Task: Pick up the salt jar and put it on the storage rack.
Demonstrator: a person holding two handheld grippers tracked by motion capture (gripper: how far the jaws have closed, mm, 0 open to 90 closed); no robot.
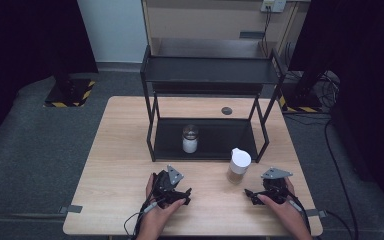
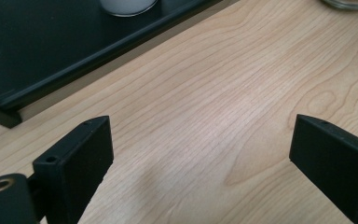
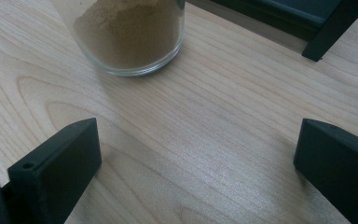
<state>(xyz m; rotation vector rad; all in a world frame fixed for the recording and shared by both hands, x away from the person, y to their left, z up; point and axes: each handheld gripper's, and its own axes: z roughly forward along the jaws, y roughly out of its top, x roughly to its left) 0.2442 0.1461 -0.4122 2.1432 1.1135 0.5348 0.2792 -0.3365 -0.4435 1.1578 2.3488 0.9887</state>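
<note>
My left gripper (image 1: 182, 196) sits low over the wooden table (image 1: 115, 165) with jaws spread wide and nothing between them; the black rack (image 1: 205, 145) lies ahead and to its left, and the jar of white powder (image 1: 190, 139) stands on the rack's bottom shelf beyond the jaws. My right gripper (image 1: 250, 196) is also released, jaws wide over bare wood. The white-lidded jar of brown powder (image 1: 238, 167) stands on the table just ahead of it, toward its left jaw, untouched; the rack leg is ahead right.
</note>
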